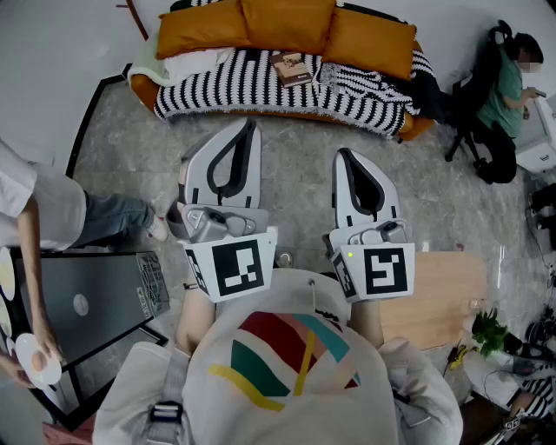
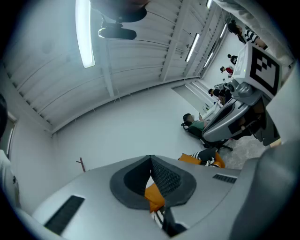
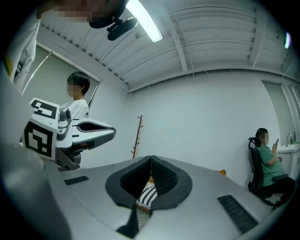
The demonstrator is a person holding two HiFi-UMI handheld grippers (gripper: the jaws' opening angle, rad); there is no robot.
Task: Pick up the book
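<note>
The sofa (image 1: 217,87) spans the top of the head view. Left gripper (image 1: 251,123) and right gripper (image 1: 343,155) point toward it, jaws together, both empty. The book (image 1: 292,68) lies flat mid-seat, its long axis roughly front-to-back and slightly skewed.

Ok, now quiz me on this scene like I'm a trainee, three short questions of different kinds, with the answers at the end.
1. True or false: the small brown book lies on the black-and-white striped blanket.
2. The white left gripper has its jaws: A) wide apart; B) together, holding nothing; C) closed on the book.
3. What colour are the padded cushions behind that blanket?
Key: 1 true; 2 B; 3 orange.
</note>
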